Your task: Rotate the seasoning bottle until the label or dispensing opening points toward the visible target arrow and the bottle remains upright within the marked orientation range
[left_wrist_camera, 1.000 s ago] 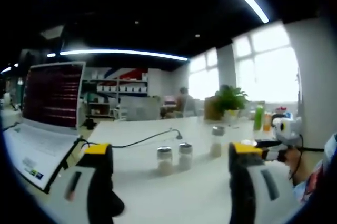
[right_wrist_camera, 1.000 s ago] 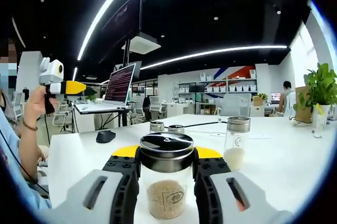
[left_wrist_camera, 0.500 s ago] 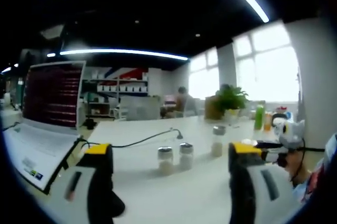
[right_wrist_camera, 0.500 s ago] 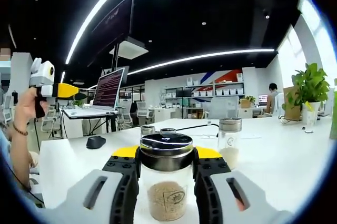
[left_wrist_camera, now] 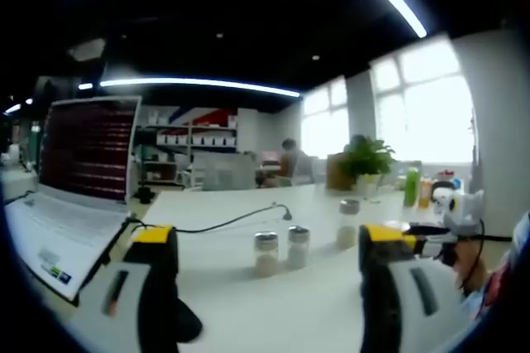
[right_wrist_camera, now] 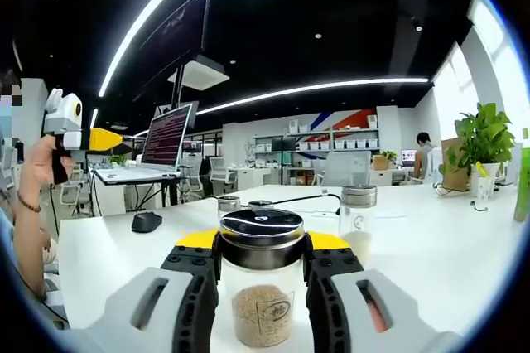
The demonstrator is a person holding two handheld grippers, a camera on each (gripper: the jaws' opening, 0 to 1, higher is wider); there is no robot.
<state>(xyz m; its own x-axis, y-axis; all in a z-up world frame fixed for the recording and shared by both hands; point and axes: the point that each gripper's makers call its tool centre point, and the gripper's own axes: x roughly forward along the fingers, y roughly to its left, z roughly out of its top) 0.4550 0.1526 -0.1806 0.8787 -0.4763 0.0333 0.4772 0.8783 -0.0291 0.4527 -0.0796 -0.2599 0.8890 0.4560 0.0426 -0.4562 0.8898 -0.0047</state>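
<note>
A long white desk [right_wrist_camera: 447,262] carried everything. Two small glass jars [left_wrist_camera: 281,249] stood side by side near its middle, a third jar [left_wrist_camera: 348,224] a little apart from them. An open laptop [left_wrist_camera: 70,195] sat at one end with a black cable [left_wrist_camera: 224,222] trailing across the top toward the jars, and a dark mouse [right_wrist_camera: 146,221] lay near that end. At the window end stood a potted plant [left_wrist_camera: 364,162] and coloured bottles [left_wrist_camera: 418,189]

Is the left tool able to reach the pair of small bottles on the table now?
Probably yes. The left tool is open and holds nothing, and the table between it and the pair of small bottles is bare.
</note>
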